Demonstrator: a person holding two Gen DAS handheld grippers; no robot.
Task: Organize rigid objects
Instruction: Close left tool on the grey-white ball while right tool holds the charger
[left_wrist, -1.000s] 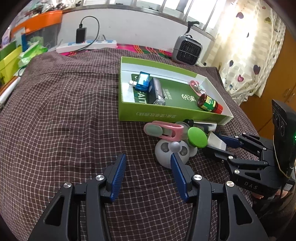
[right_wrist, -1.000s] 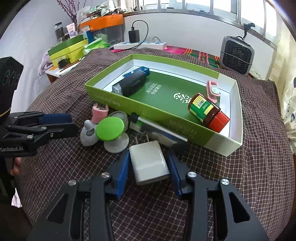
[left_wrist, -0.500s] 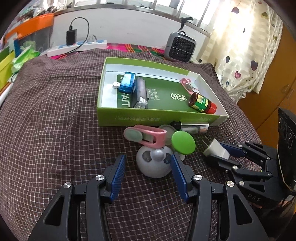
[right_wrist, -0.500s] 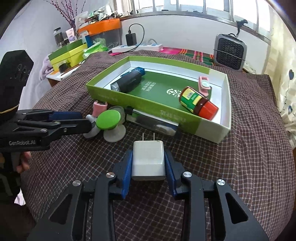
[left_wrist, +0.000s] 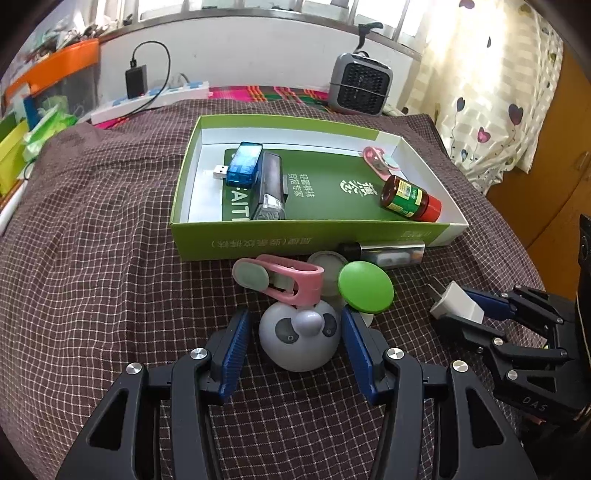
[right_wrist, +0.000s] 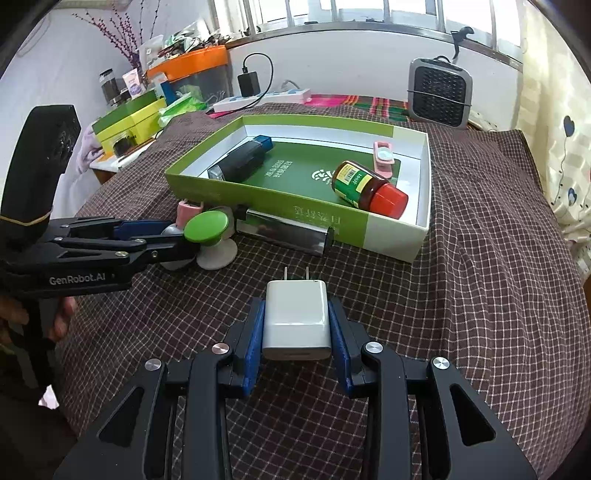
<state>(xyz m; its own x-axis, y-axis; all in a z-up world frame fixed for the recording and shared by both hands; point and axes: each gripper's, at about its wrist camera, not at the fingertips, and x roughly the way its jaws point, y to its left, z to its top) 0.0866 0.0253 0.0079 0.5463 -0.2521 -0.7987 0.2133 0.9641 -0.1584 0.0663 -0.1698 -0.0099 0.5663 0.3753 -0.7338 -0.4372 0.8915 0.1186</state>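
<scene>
White charger (right_wrist: 296, 317): clamped in the right claw (right_wrist: 297, 332), prongs aimed at the green box (right_wrist: 391, 229) in upper centre frame. Left claw (left_wrist: 293, 334): wide open, straddling the grey panda toy (left_wrist: 299, 341), not gripping.

Checked cloth (left_wrist: 92, 258) (brown) bears green box (left_wrist: 258, 236), panda toy (left_wrist: 299, 343), silver tube (left_wrist: 384, 249).
</scene>
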